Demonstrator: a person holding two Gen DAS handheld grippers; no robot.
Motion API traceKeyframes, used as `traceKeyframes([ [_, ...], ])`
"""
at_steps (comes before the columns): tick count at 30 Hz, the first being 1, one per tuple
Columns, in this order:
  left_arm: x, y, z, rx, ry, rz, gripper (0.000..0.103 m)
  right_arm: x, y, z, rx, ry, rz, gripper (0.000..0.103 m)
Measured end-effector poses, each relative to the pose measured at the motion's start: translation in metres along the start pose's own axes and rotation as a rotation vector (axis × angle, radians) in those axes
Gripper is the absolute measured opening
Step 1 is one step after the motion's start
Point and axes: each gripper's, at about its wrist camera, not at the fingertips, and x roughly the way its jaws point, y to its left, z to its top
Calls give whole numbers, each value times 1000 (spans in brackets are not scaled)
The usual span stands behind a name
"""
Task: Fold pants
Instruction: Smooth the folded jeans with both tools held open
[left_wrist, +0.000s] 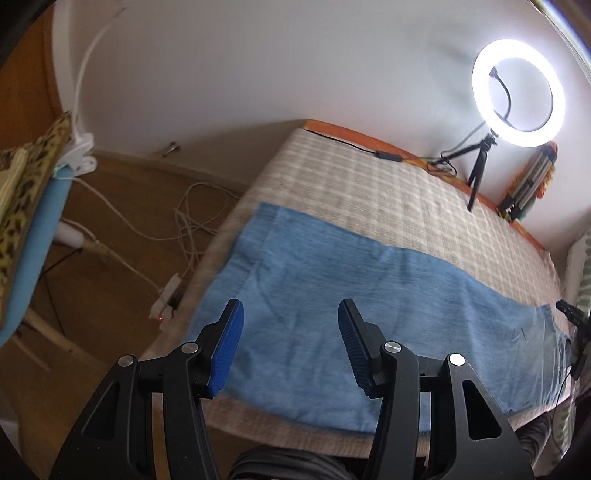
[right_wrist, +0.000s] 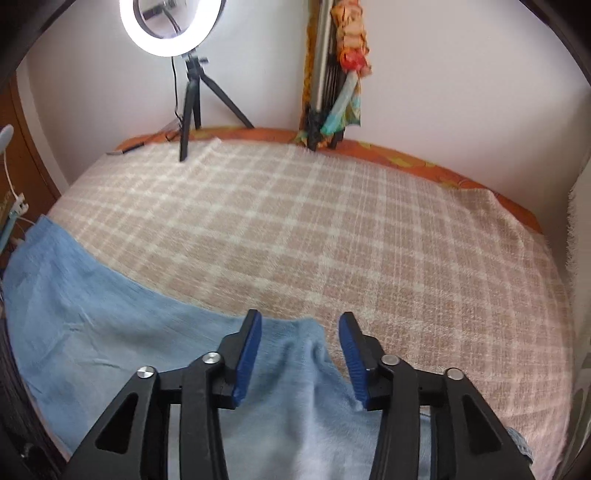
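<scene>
Light blue denim pants (left_wrist: 332, 295) lie flat and stretched along the near edge of a bed with a beige checked blanket (left_wrist: 388, 192). My left gripper (left_wrist: 290, 317) is open and empty, hovering above the left part of the pants. In the right wrist view the pants (right_wrist: 92, 314) run from the left edge under my right gripper (right_wrist: 301, 328), which is open and empty over a raised crease at the right end of the pants. The blanket (right_wrist: 332, 221) fills the rest of that view.
A lit ring light on a black tripod (left_wrist: 517, 92) stands at the bed's far side against the wall; it also shows in the right wrist view (right_wrist: 170, 29). A folded stand with colourful cloth (right_wrist: 332, 74) leans on the wall. White cables (left_wrist: 166, 229) lie on the wooden floor left of the bed.
</scene>
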Motion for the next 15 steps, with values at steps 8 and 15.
traceKeyframes([
  [8,-14,64,-8,-157,41,-79,59,-51,40,1,34,-73,95,54],
  [15,31,104,-45,-355,101,-205,59,-80,100,-8,15,-101,203,54],
])
